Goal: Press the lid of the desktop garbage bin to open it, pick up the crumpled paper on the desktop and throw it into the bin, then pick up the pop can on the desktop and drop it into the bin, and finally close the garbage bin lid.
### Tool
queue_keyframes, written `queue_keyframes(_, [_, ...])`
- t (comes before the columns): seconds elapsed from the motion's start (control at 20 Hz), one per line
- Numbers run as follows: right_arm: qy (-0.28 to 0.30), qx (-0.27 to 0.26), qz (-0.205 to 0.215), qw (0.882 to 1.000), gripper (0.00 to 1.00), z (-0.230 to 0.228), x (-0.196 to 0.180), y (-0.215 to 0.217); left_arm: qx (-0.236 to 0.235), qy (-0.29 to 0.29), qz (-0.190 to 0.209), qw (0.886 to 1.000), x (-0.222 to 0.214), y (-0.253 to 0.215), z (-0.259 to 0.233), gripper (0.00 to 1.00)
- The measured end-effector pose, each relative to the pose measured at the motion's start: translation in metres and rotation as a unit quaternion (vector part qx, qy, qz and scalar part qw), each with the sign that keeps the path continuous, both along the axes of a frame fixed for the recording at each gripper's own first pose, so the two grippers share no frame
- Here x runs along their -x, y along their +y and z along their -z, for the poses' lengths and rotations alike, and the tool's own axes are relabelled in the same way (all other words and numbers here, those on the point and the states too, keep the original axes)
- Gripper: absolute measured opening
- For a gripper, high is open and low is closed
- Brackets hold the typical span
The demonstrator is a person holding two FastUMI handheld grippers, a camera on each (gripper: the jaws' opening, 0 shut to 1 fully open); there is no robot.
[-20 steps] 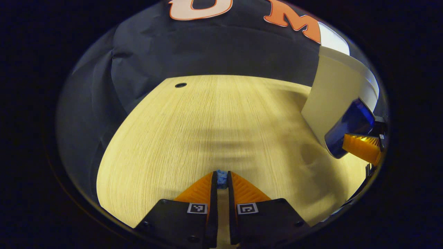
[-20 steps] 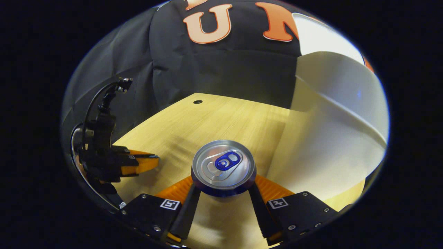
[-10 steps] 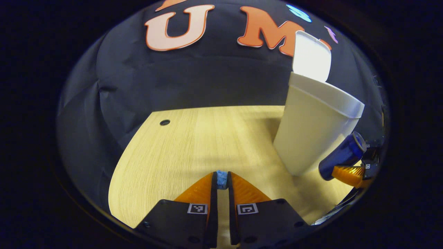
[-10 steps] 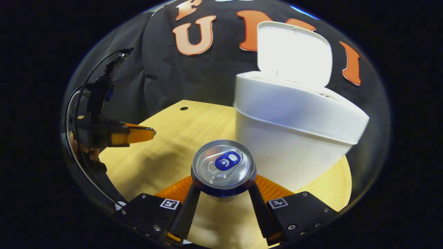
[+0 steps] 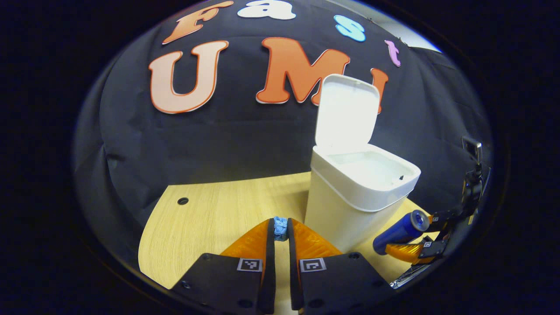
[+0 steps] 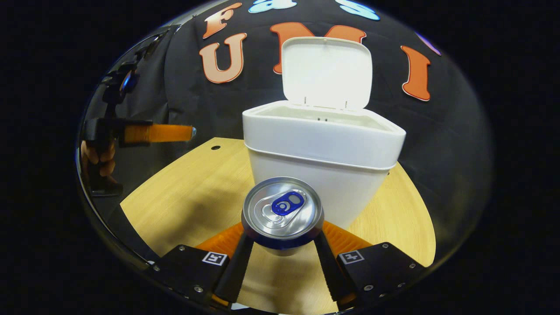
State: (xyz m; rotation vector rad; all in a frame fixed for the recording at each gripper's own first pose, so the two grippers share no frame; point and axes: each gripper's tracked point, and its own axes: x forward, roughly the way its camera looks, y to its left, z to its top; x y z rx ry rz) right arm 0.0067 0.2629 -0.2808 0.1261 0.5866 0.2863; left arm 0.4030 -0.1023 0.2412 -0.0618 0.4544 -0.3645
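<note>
Holding pop can (image 6: 282, 213) in your right gripper (image 6: 282, 236), axis fwd, below bin (image 6: 323, 144) opening ahead; lift first. Left gripper (image 5: 280, 234) jaws nearly closed, off to the side.

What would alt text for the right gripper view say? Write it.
The right gripper holds a pop can between its fingers, in front of a white garbage bin with its lid raised, on a wooden desktop. The left gripper is at far left.

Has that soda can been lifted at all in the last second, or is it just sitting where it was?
Yes. The pop can, clamped in the right gripper, has risen: against the fixed bin, the right gripper view now looks toward its open rim.
</note>
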Motion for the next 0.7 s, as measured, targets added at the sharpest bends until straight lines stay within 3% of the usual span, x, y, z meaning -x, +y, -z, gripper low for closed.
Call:
queue_keyframes(0.05, [0.001,-0.001,0.001,1.000,0.78,0.001,0.002,-0.003,0.002,-0.008,0.006,1.000,-0.010,-0.013,-0.041,0.17])
queue_keyframes(0.1, [0.001,0.000,0.003,1.000,0.73,0.002,0.002,-0.005,0.003,-0.015,0.011,1.000,-0.012,-0.010,-0.032,0.17])
queue_keyframes(0.2, [0.001,0.001,0.004,1.000,0.78,0.004,0.005,-0.008,0.007,-0.027,0.022,0.999,-0.016,-0.023,-0.045,0.17])
queue_keyframes(0.5, [0.004,0.004,0.017,1.000,0.78,0.010,0.017,-0.022,0.021,-0.063,0.059,0.996,-0.032,-0.051,-0.053,0.17])
queue_keyframes(0.55, [0.004,0.003,0.019,1.000,0.73,0.010,0.018,-0.023,0.025,-0.069,0.064,0.995,-0.034,-0.060,-0.060,0.17])
queue_keyframes(0.6, [0.005,0.004,0.023,1.000,0.78,0.011,0.018,-0.026,0.030,-0.071,0.070,0.995,-0.037,-0.067,-0.066,0.17])
queue_keyframes(0.7, [0.004,0.006,0.030,1.000,0.78,0.010,0.023,-0.032,0.035,-0.076,0.082,0.993,-0.039,-0.081,-0.072,0.15])
